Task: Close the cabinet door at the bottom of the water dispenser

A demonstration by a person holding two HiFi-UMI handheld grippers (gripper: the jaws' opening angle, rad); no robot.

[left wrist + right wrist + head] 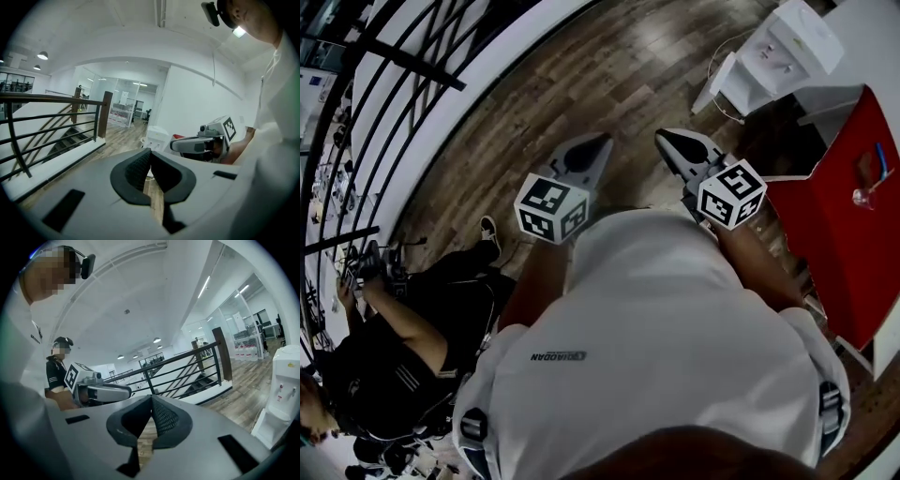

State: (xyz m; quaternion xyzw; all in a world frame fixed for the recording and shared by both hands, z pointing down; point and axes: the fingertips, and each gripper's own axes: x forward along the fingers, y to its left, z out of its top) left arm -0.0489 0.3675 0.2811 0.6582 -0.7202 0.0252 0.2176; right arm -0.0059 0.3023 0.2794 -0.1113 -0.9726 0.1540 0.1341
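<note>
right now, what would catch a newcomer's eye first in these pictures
In the head view, the grey left hand-held gripper and right hand-held gripper, each bearing a black-and-white marker cube, point forward mid-frame, shut and empty. A white plastic water dispenser stands top right near a red counter; black metal railing lines the left.
</note>
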